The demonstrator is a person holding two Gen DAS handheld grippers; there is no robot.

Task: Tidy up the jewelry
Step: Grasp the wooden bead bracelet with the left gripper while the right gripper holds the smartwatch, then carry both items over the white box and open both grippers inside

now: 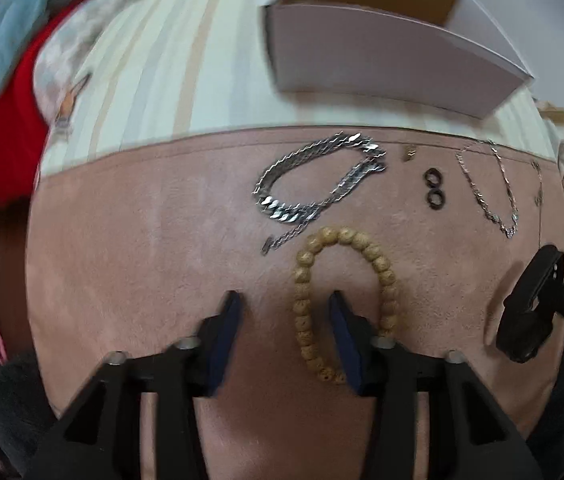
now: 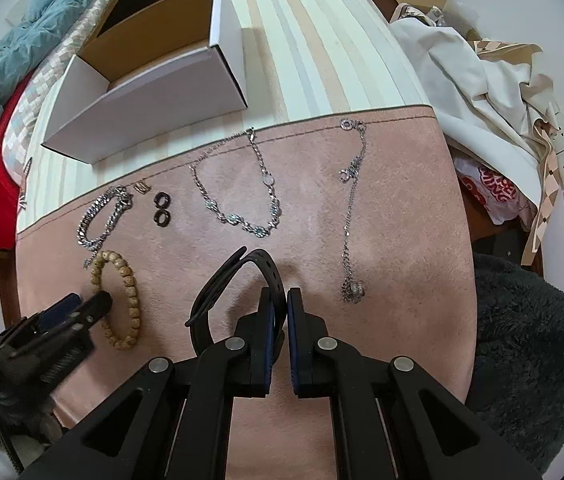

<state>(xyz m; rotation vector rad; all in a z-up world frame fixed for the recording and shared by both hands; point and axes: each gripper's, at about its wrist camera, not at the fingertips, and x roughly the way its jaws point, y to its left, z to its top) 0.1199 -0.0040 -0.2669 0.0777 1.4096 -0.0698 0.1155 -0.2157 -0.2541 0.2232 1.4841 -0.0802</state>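
Note:
A wooden bead bracelet (image 1: 388, 280) lies on the pink mat (image 1: 121, 240). My left gripper (image 1: 284, 304) points down over it and stands open. One blue pad is inside the loop and the loop's left strand passes between the pads without being pressed. In the right wrist view the same bracelet (image 2: 131, 292) sits at the lower left with the left gripper (image 2: 89, 301) on it. My right gripper (image 2: 282, 304) is shut on a black band (image 2: 217, 284), whose loop curls out to the left just above the mat. The band (image 1: 530, 312) also shows at the right of the left wrist view.
On the mat lie a silver curb chain (image 2: 101, 216), two black rings (image 2: 160, 208), a stone-set bracelet (image 2: 241, 208) and a thin charm chain (image 2: 352, 216). An open white box (image 2: 153, 96) stands on the striped cloth behind. Cream fabric (image 2: 462, 80) is piled at the right.

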